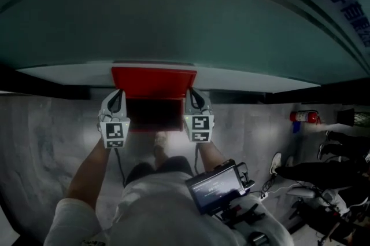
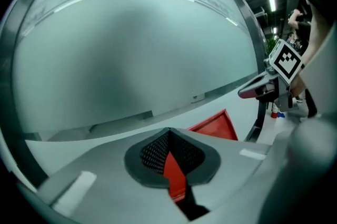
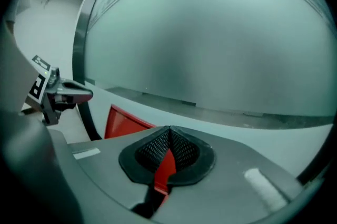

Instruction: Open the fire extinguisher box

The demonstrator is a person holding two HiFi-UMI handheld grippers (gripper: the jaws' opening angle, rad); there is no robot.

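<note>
A red fire extinguisher box (image 1: 155, 114) stands on the floor against a frosted glass wall. Its red lid (image 1: 154, 77) shows bright above the darker body. My left gripper (image 1: 115, 98) is at the lid's left edge and my right gripper (image 1: 194, 96) at its right edge. In the left gripper view the left gripper (image 2: 169, 164) is shut, with a thin red edge of the lid (image 2: 216, 125) pinched between its pads. The right gripper view shows the right gripper (image 3: 167, 161) shut in the same way on the red lid (image 3: 124, 123). Whether the lid is raised is unclear.
The frosted glass wall (image 1: 173, 19) rises right behind the box on a pale ledge (image 1: 69, 73). A red fire extinguisher (image 1: 304, 117) stands by the wall at the right, near dark gear and shoes (image 1: 324, 172). A screen device (image 1: 217, 186) hangs at the person's chest.
</note>
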